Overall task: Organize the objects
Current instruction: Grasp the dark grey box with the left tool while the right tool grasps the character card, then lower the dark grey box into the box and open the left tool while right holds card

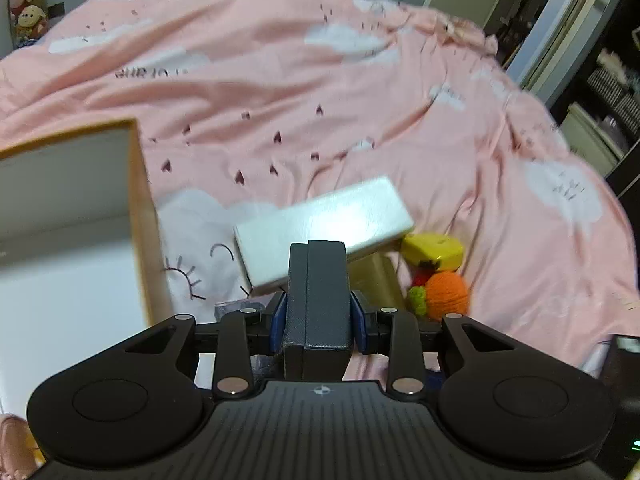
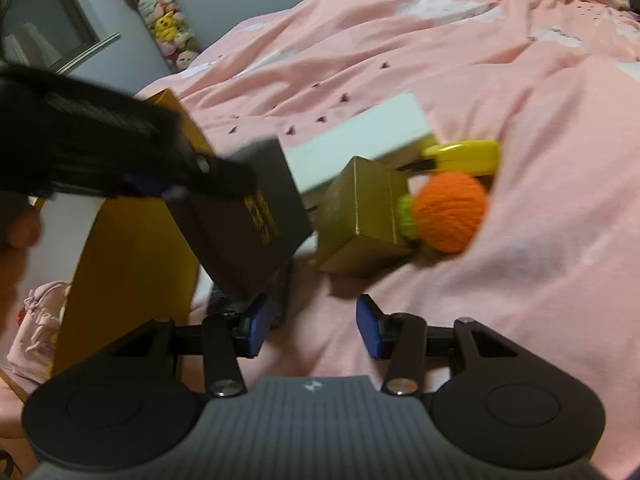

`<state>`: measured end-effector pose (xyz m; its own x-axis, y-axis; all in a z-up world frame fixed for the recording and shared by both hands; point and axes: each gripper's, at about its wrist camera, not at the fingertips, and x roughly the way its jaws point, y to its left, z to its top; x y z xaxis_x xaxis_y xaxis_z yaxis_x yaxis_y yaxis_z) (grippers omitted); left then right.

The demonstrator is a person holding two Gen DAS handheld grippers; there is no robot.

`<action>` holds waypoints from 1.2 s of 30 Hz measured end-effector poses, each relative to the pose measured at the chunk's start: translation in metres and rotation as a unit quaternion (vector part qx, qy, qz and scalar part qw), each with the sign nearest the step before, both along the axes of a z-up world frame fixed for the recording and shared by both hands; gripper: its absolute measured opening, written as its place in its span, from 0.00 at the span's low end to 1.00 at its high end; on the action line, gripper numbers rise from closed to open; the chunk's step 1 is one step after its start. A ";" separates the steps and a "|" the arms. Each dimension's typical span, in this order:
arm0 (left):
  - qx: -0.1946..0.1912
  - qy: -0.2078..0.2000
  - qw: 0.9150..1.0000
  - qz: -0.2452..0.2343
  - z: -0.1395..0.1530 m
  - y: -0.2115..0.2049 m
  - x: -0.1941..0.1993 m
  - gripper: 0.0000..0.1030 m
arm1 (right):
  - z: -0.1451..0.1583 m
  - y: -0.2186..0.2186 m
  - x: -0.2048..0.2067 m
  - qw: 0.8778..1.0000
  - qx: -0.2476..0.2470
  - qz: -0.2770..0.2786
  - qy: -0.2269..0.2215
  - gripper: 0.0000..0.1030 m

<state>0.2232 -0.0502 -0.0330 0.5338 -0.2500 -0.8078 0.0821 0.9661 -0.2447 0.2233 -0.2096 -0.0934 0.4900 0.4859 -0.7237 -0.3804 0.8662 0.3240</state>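
My left gripper is shut on a dark flat box, held above the bed; the same box with gold lettering shows in the right wrist view, beside the open brown carton. The carton stands at the left with a white inside. A white long box lies ahead, also in the right wrist view. A gold box, an orange yarn ball and a yellow toy lie beside it. My right gripper is open and empty above the blanket.
A pink cloud-print blanket covers the bed. Plush toys hang at the far wall. Shelves stand past the bed's right edge. A pink bag lies on the floor at left.
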 end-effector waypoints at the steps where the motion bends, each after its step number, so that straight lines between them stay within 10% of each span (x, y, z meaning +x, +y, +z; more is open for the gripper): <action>1: -0.004 -0.008 1.000 0.001 0.006 0.004 -0.004 0.36 | 0.000 0.005 0.001 1.000 0.002 0.005 0.005 0.48; 17: -0.060 -0.106 0.987 0.102 0.072 0.098 -0.049 0.36 | -0.014 0.080 0.042 0.995 -0.053 0.043 0.078 0.59; 36: -0.123 -0.072 0.972 0.185 0.029 0.168 -0.058 0.36 | 0.018 0.071 0.039 0.996 -0.019 0.007 0.085 0.59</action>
